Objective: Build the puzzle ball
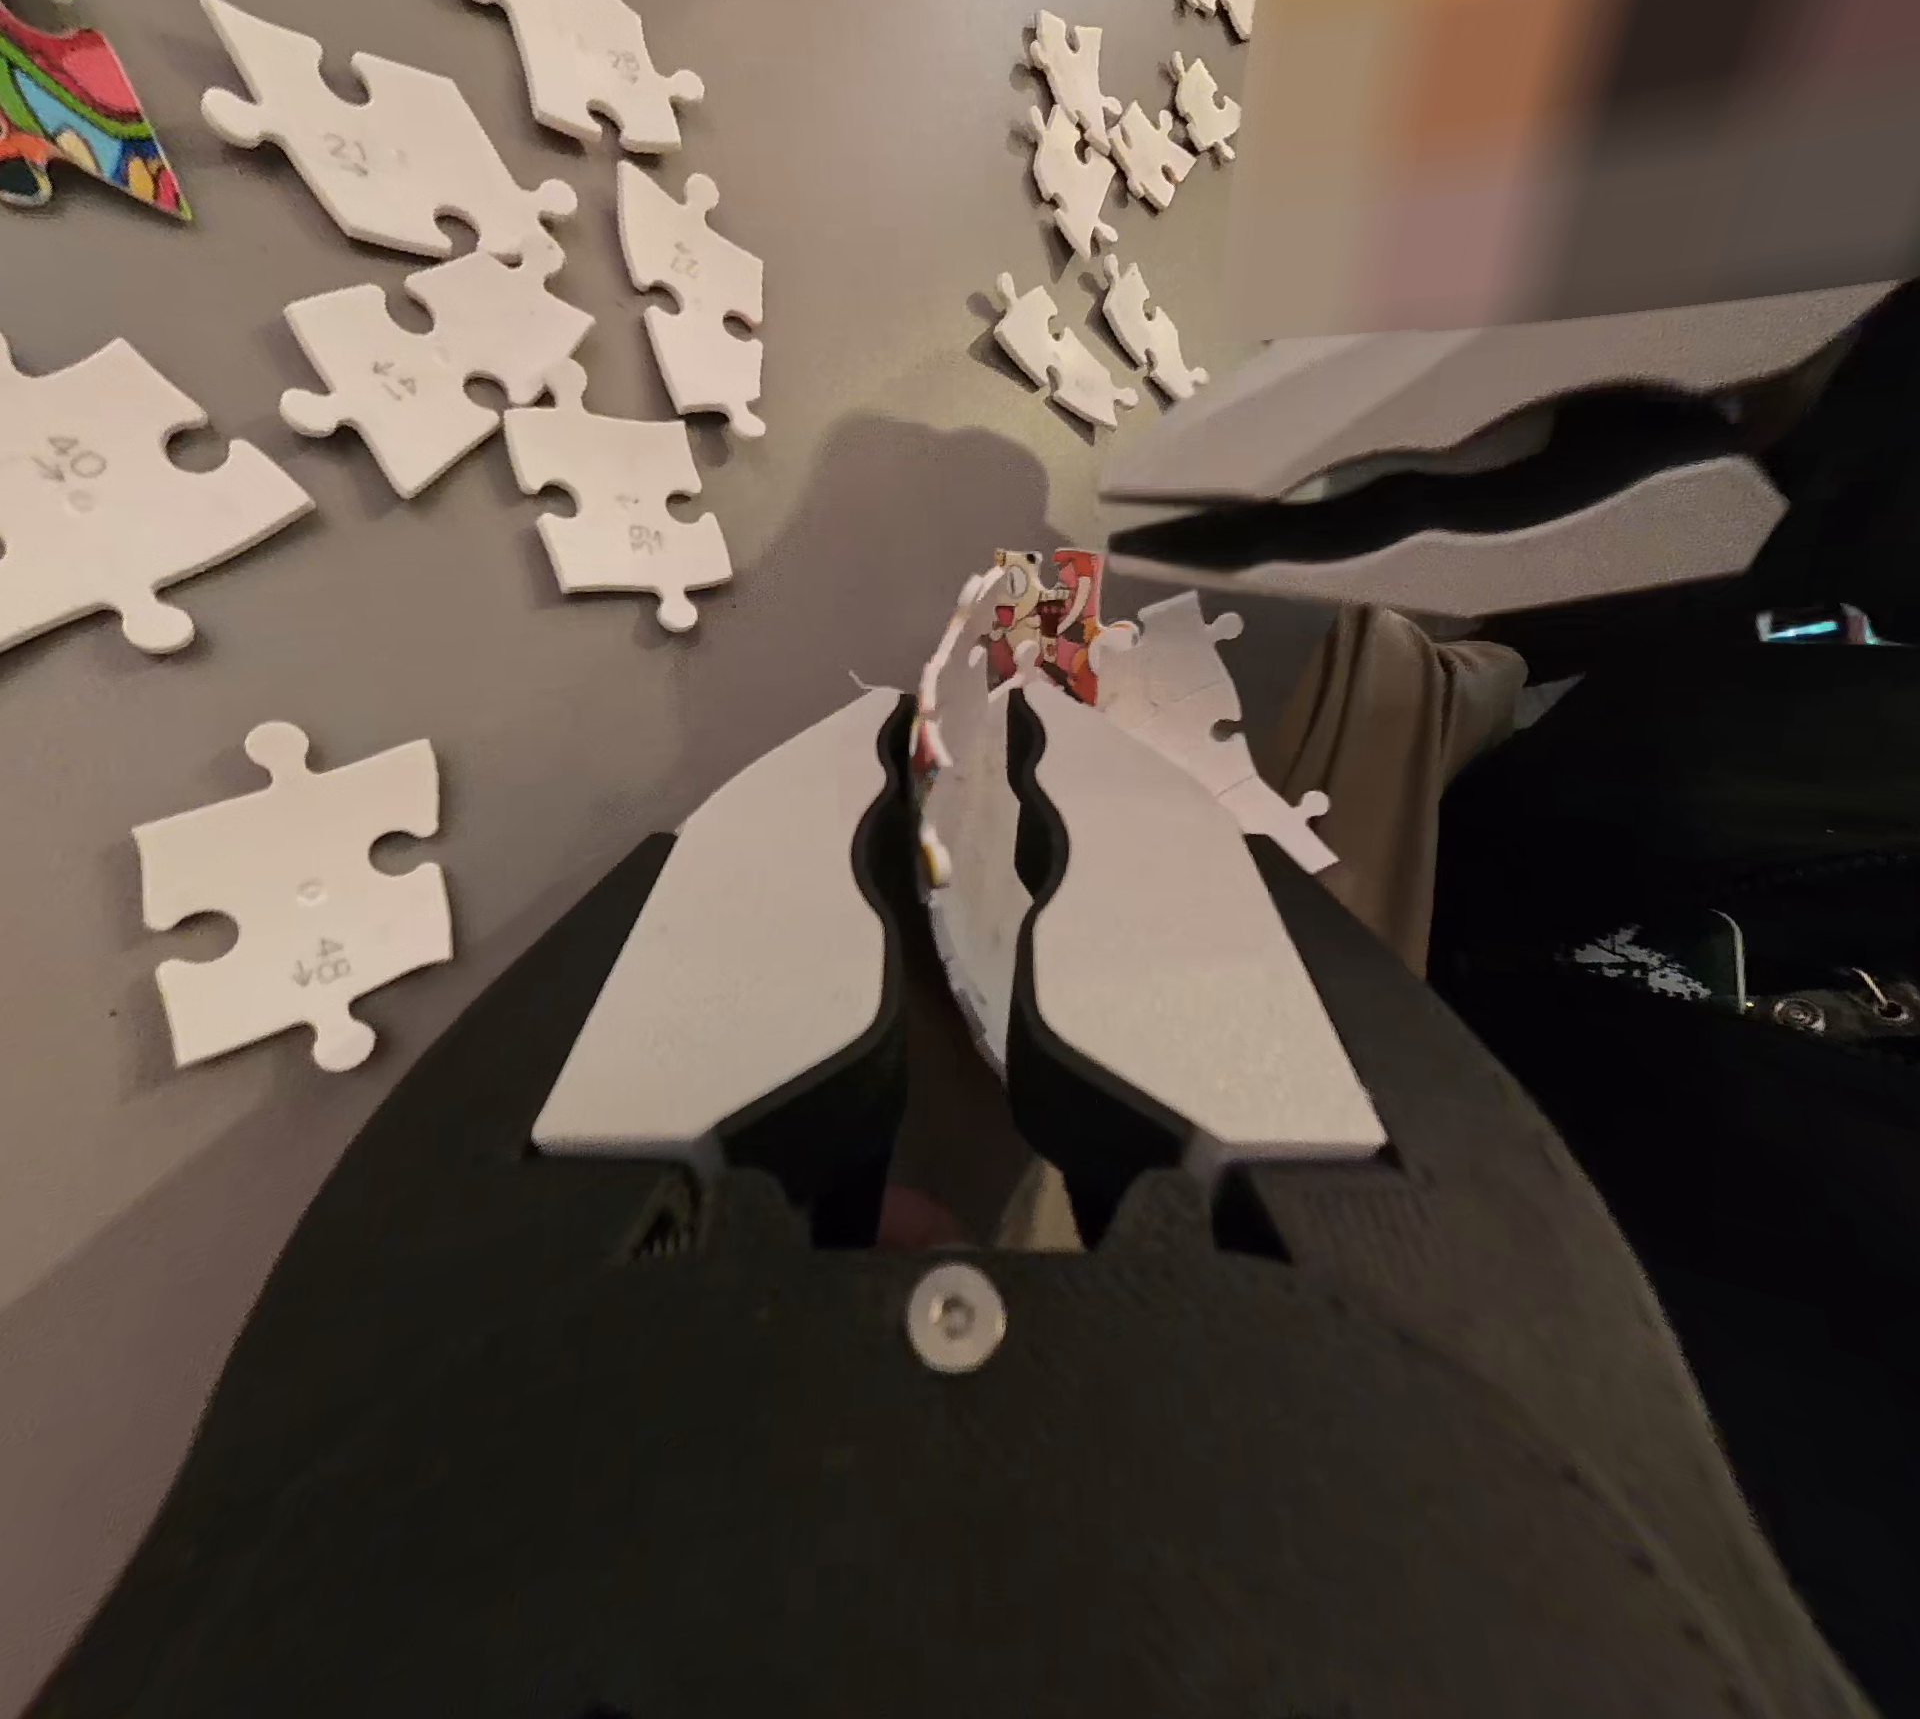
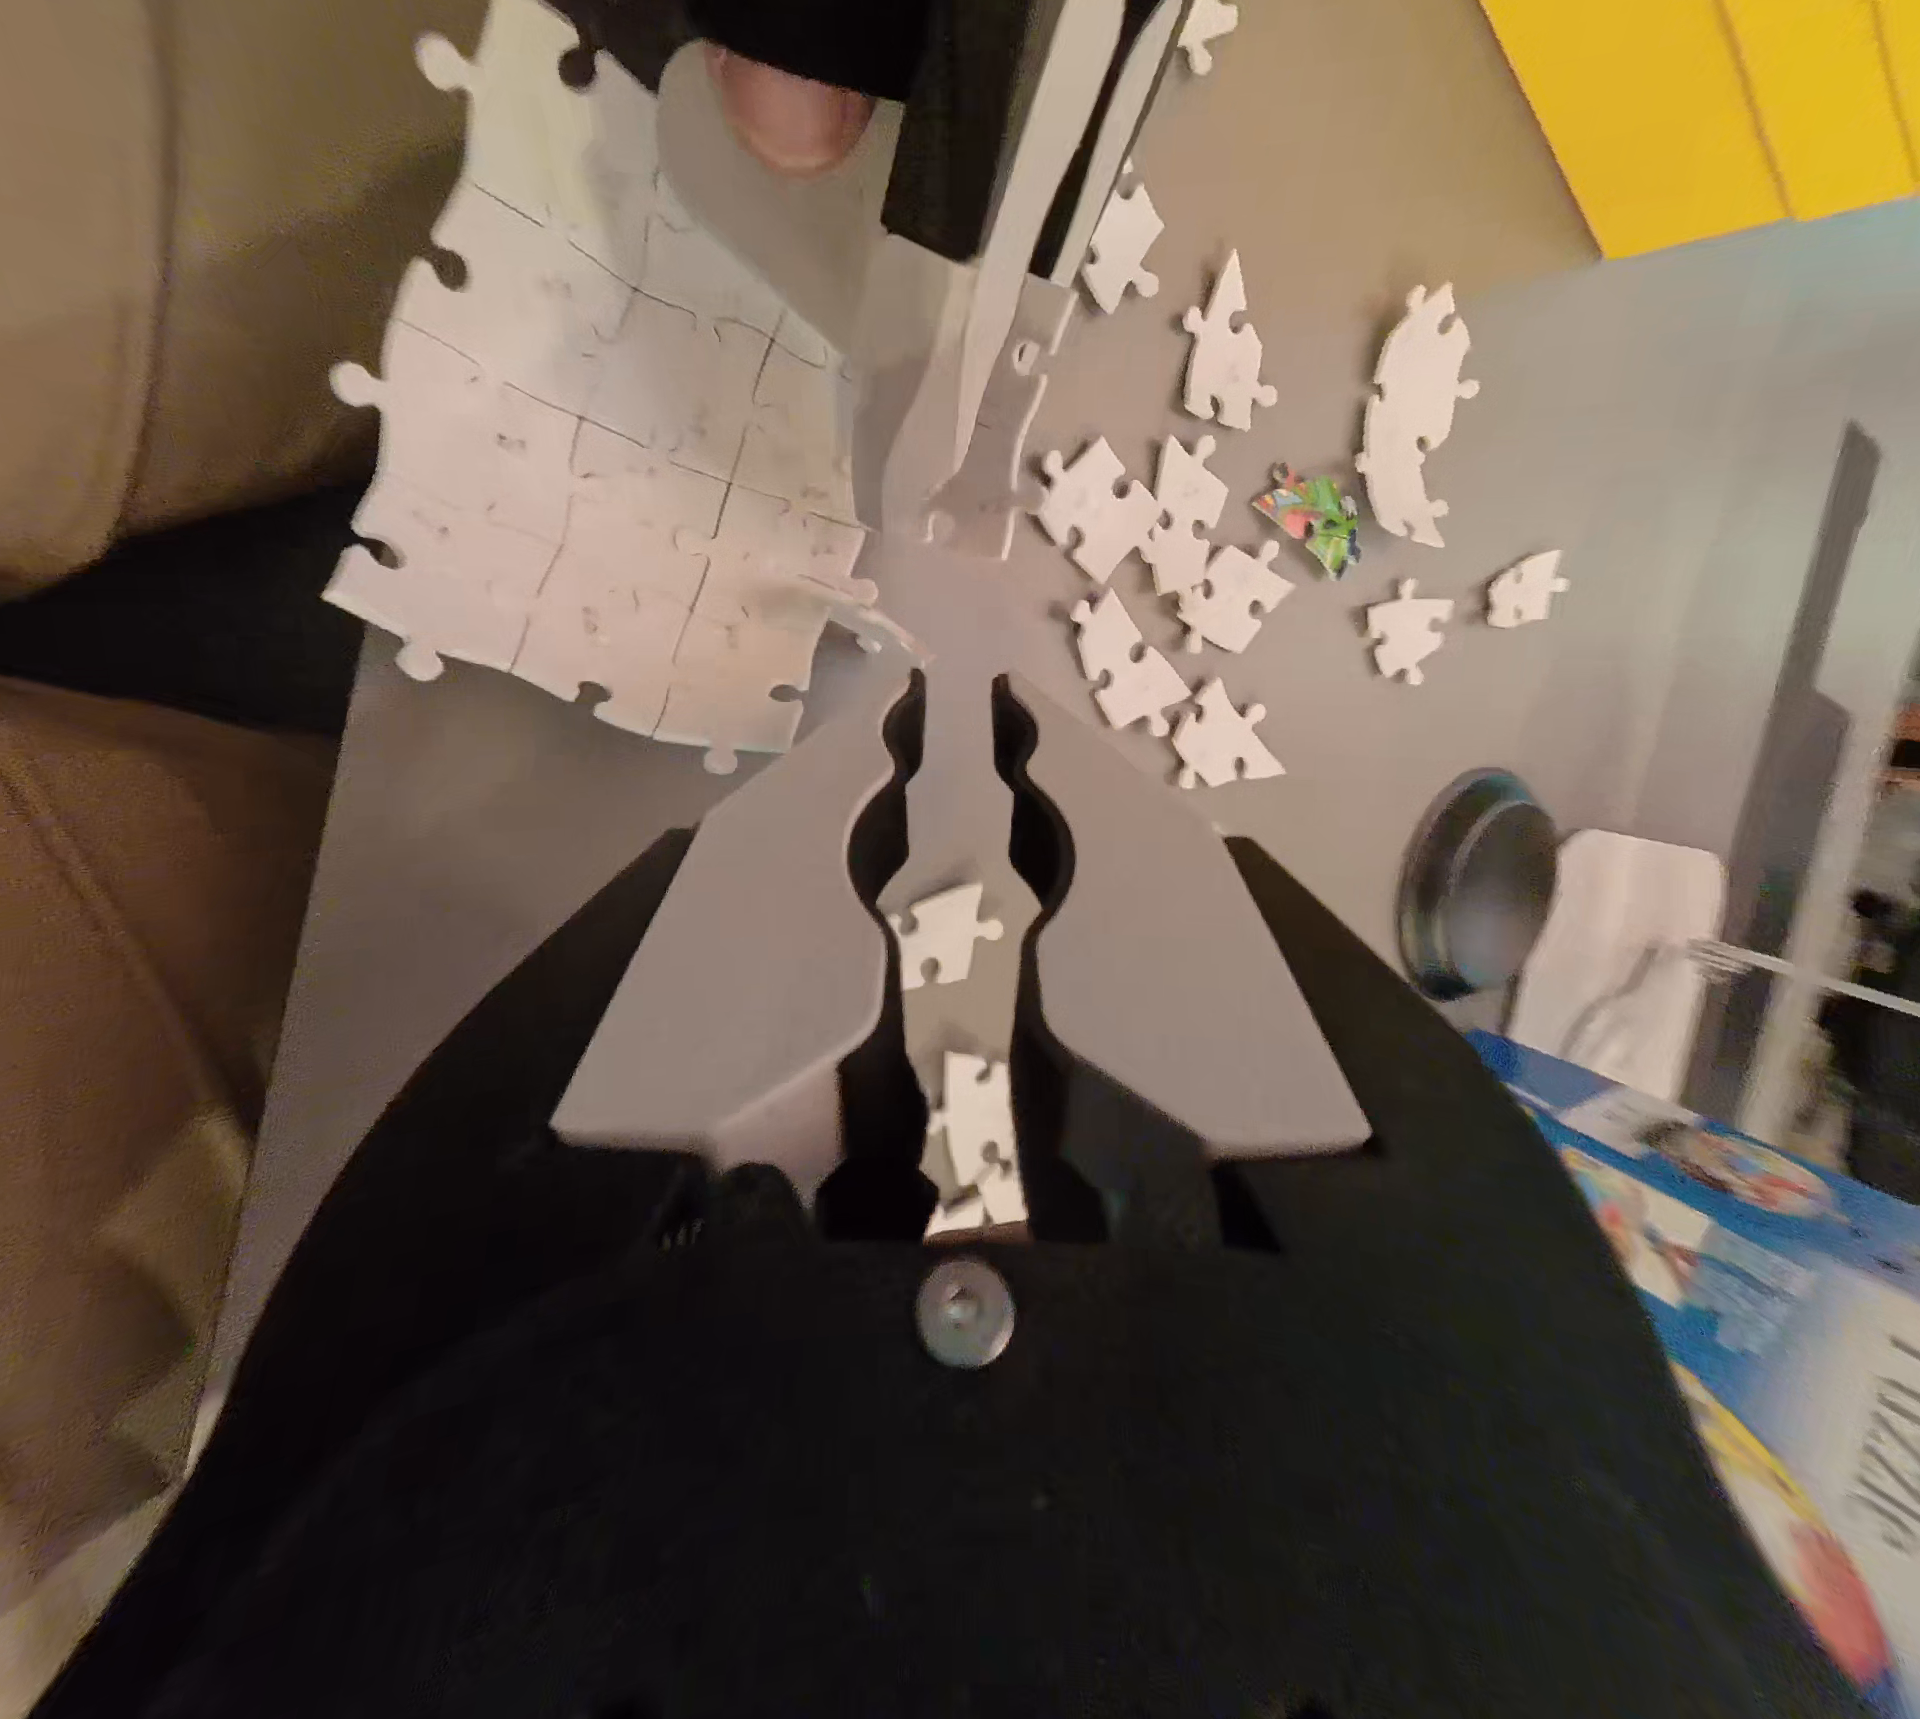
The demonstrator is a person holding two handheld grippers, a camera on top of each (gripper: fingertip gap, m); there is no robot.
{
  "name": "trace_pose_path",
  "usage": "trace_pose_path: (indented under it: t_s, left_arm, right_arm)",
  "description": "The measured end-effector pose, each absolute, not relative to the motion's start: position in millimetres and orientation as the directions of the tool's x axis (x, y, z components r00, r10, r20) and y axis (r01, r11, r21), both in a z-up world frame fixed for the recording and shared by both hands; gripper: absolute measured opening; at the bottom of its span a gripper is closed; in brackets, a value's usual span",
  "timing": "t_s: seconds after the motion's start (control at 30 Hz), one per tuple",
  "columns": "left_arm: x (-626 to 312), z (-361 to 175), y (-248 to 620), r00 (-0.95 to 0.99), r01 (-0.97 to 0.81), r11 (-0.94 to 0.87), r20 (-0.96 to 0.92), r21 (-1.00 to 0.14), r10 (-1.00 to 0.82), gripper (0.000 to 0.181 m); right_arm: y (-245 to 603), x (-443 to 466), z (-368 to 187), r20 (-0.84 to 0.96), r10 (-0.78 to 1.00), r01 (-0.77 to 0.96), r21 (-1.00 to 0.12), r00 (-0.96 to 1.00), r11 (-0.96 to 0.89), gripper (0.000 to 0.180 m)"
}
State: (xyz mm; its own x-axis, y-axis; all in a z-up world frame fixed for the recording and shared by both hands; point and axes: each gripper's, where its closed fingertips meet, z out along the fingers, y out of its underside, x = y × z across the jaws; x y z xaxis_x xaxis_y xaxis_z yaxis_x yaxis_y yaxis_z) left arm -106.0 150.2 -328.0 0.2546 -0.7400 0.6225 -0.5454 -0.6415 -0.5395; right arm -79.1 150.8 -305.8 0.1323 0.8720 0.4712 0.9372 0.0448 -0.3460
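A: Left hand-held gripper (image 1: 961, 708), state?
B: Clenched on the assembled puzzle section (image 2: 582, 464): a curved sheet of joined pieces, white matte backs, printed side just showing past the fingertips. It's held up off the grey bench (image 1: 727, 734), hanging out past the bench's near edge.

A: Right hand-held gripper (image 2: 956, 682)?
B: Released, narrow gap, nothing between the fingers; its tips sit just beside the section's knobbed edge. Grey finger plates, black wavy inner pads.

A: Open room?
B: Bare bench right under the tips. Farther out, loose puzzle pieces (image 1: 613, 516) lie scattered, flat, white side up, some overlapping; one colourful piece (image 2: 1311, 516) lies face up among them. A curved strip of joined pieces (image 2: 1418, 412) lies beyond. Blue box (image 2: 1704, 1254) at the right edge, yellow surface (image 2: 1714, 7) past the far edge.
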Motion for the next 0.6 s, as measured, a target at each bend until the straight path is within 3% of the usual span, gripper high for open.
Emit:
trace_pose_path:
  t_s: [0.23, 0.33, 0.6]
  left_arm:
    - [-105, -329, 149, 0.248, -0.556, -0.631, 0.616, -0.541, -0.748, 0.016]
    - [-106, -329, 149, 0.249, -0.554, -0.632, 0.617, -0.542, -0.747, 0.015]
    - [-108, -331, 147, 0.242, -0.572, -0.621, 0.613, -0.536, -0.752, 0.015]
  right_arm:
    - [150, -88, -312, 0.284, 0.952, 0.857, -0.513, 0.115, 0.050, 0.014]
    - [151, -92, -312, 0.261, 0.964, 0.842, -0.530, 0.052, 0.099, 0.016]
    - [158, -77, -321, 0.109, 0.990, 0.887, -0.442, -0.092, 0.131, 0.023]
